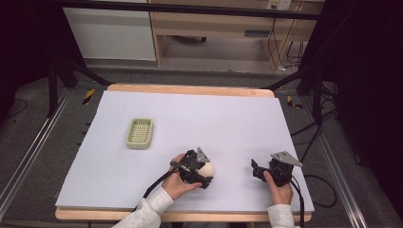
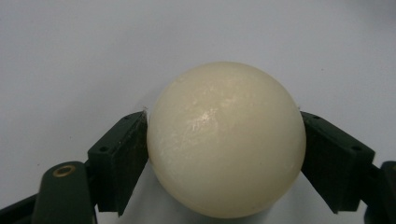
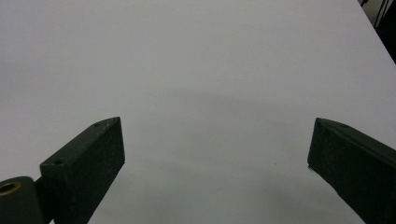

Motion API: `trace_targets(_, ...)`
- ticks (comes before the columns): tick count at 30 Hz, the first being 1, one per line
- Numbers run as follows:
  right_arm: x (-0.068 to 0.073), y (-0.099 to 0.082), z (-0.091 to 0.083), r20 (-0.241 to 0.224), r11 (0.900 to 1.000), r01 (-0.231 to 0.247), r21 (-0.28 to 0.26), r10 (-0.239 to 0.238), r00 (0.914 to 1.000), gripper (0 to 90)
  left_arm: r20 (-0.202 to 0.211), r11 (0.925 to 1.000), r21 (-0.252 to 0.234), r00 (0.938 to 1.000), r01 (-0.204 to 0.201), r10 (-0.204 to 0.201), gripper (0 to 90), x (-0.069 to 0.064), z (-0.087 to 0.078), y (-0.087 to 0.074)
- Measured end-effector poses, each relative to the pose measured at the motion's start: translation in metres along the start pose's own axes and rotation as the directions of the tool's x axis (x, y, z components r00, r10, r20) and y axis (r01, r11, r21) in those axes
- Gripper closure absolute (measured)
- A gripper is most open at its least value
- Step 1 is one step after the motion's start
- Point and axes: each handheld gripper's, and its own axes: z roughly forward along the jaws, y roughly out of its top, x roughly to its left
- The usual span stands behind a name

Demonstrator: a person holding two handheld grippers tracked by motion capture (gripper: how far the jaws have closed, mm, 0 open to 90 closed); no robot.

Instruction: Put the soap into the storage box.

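Tabletop (image 1: 237,114): pale lavender-grey sheet over wood board; wood strip shows along far edge and near edge. Surface plain, matte, no marks seen.

On it: small basket (image 1: 139,133), pale yellow-green, rectangular w/ rounded corners, slotted bottom, sits left of centre, nearer the left edge than the right, upright. Cream ball (image 1: 207,168), round, smooth, glossy, rests on the sheet toward the near edge, roughly mid-width, well apart from basket. Right half of sheet bare up to far-right corner.
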Motion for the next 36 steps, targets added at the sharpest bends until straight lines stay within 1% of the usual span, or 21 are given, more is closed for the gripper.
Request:
trace_targets(2, 0.0, 0.0, 0.0, 0.001, 1.0, 0.0, 0.0, 0.0, 1.0, 4.2, 0.003, 1.0, -0.005, 1.0, 0.0, 0.0, 22.4, 0.0, 0.0, 0.0)
trace_targets(4, 0.0, 0.0, 0.0, 0.002, 1.0, 0.0, 0.0, 0.0, 1.0, 4.2, 0.001, 1.0, -0.001, 1.0, -0.009, 0.009, 22.6, 0.0, 0.0, 0.0)
trace_targets(20, 0.0, 0.0, 0.0, -0.001, 1.0, 0.001, 0.002, -0.001, 1.0, 4.2, -0.003, 0.9999, -0.004, 0.9999, -0.015, 0.015, 23.1, -0.001, 0.0, 0.0)
trace_targets(25, 0.0, 0.0, 0.0, -0.002, 1.0, 0.001, 0.003, -0.001, 1.0, 4.2, -0.003, 0.9998, 0.003, 0.9998, -0.021, 0.021, 23.2, 0.0, -0.002, 0.0)
trace_targets(27, 0.0, 0.0, 0.0, -0.001, 1.0, 0.001, 0.002, -0.001, 1.0, 4.2, -0.003, 0.9999, -0.006, 0.9999, -0.014, 0.014, 23.2, 0.0, -0.003, -0.001)
trace_targets(29, 0.0, 0.0, 0.0, -0.001, 1.0, 0.001, 0.003, -0.001, 1.0, 4.2, -0.001, 0.9999, -0.005, 0.9999, -0.016, 0.016, 23.2, 0.001, -0.004, 0.0)
trace_targets(30, 0.0, 0.0, 0.0, -0.002, 1.0, 0.001, 0.003, -0.001, 1.0, 4.2, 0.0, 0.9998, -0.018, 1.0, -0.007, 0.007, 23.2, 0.001, -0.007, 0.0)
trace_targets(33, 0.0, 0.0, 0.0, -0.002, 1.0, 0.001, 0.003, -0.001, 1.0, 4.2, -0.003, 0.9997, -0.017, 0.9999, -0.016, 0.016, 23.2, 0.001, -0.011, 0.001)
trace_targets(34, 0.0, 0.0, 0.0, -0.001, 1.0, 0.001, 0.003, -0.001, 1.0, 4.2, -0.001, 0.9995, -0.028, 0.9999, -0.014, 0.014, 23.2, 0.001, -0.014, 0.002)
trace_targets(35, 0.0, 0.0, 0.0, -0.001, 1.0, 0.001, 0.003, -0.001, 1.0, 4.2, -0.001, 0.9995, -0.028, 0.9999, -0.014, 0.014, 23.2, 0.001, -0.014, 0.002)
trace_targets(36, 0.0, 0.0, 0.0, -0.002, 1.0, 0.001, 0.003, -0.001, 1.0, 4.2, -0.005, 0.9993, -0.032, 0.9998, -0.018, 0.018, 23.2, 0.002, -0.018, 0.002)
